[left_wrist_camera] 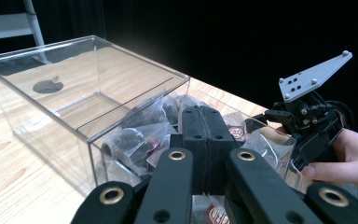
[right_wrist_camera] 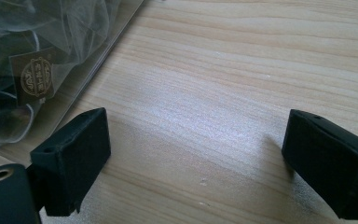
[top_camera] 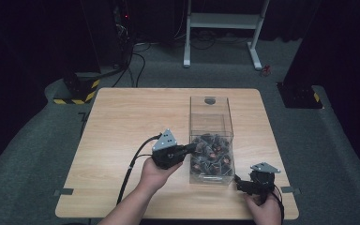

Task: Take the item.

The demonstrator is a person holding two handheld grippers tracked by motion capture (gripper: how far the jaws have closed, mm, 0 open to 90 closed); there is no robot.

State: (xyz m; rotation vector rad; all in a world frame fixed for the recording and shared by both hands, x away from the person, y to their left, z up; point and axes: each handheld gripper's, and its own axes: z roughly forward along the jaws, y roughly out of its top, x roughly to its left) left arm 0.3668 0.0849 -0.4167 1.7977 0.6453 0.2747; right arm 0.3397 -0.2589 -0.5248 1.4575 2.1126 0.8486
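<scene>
we work at a pale wood-grain table (top_camera: 122, 122), matt and flat. on it, right of centre, stands a clear hard-walled box (top_camera: 211, 117), long and rectangular, its near half heaped with small crinkly clear packets (top_camera: 212, 154) of dark contents, each bearing a brown round-stamped label. our left gripper (left_wrist_camera: 205, 135) hangs over that heap just above the packets, its black jaws pressed together; we cannot tell whether a packet is pinched between them. our right gripper (right_wrist_camera: 196, 154) rests low on the table just beside the box's near corner, jaws spread wide with nothing between them. we judge the picking barely begun: no packet lies outside the box.
</scene>
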